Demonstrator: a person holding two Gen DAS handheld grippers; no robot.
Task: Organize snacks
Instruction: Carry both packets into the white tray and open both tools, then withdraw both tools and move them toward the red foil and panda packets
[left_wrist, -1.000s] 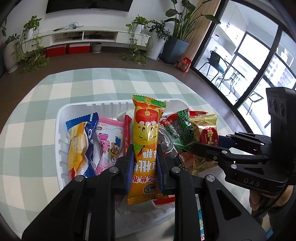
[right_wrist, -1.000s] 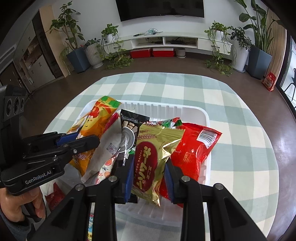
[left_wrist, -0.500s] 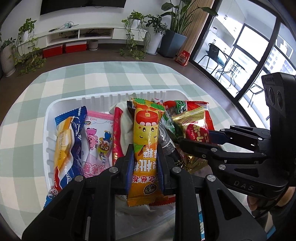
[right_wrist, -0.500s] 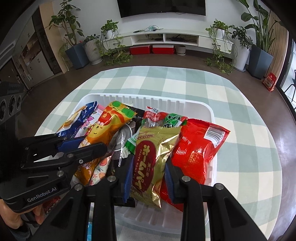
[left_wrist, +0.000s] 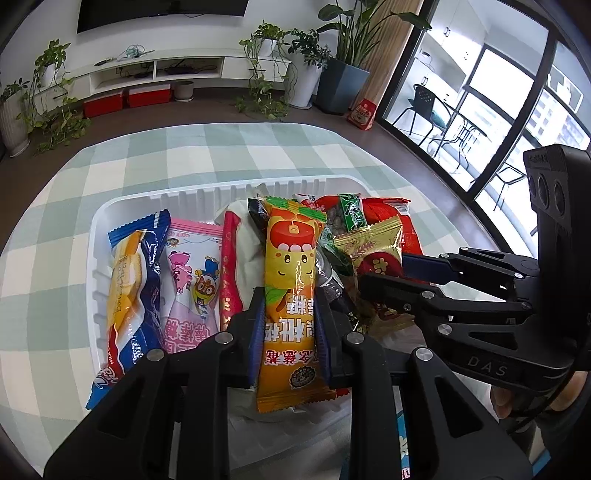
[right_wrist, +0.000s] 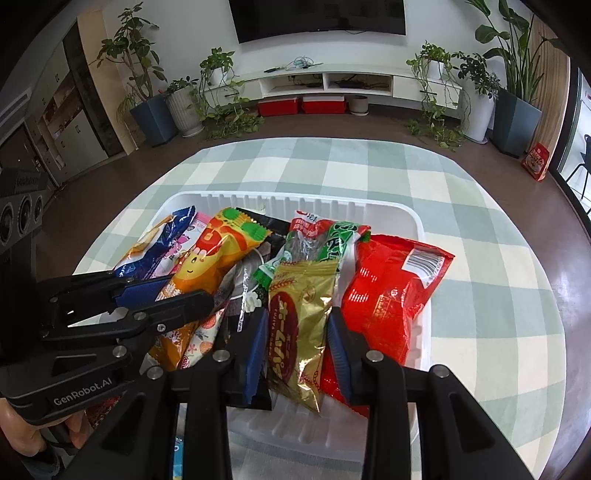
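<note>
Snacks fill the white plastic tray (left_wrist: 96, 236) on the green-checked tablecloth (left_wrist: 207, 147), most of them lined up side by side along its length. At the tray's left end lie a blue-and-yellow packet (left_wrist: 129, 280), a pink cartoon packet (left_wrist: 190, 273) and a slim red stick pack (left_wrist: 229, 266); at the right end a large red bag (right_wrist: 391, 295) rests against the wall.

Two packets are in hand. The left gripper (left_wrist: 290, 328) is nearly closed, its blue pads pressing the sides of the orange-yellow packet (left_wrist: 291, 273) over the middle of the tray. The right gripper (right_wrist: 297, 336) stands a little wider, clamping the gold packet (right_wrist: 301, 314) just beside the red bag.

By my reading, the job is well along: nearly everything already sits in the tray, and what remains is to lay these two packets into the row. The middle, around a black packet (right_wrist: 267, 230) and a green one (right_wrist: 341, 240), looks jumbled and overlapping and may need straightening.
</note>
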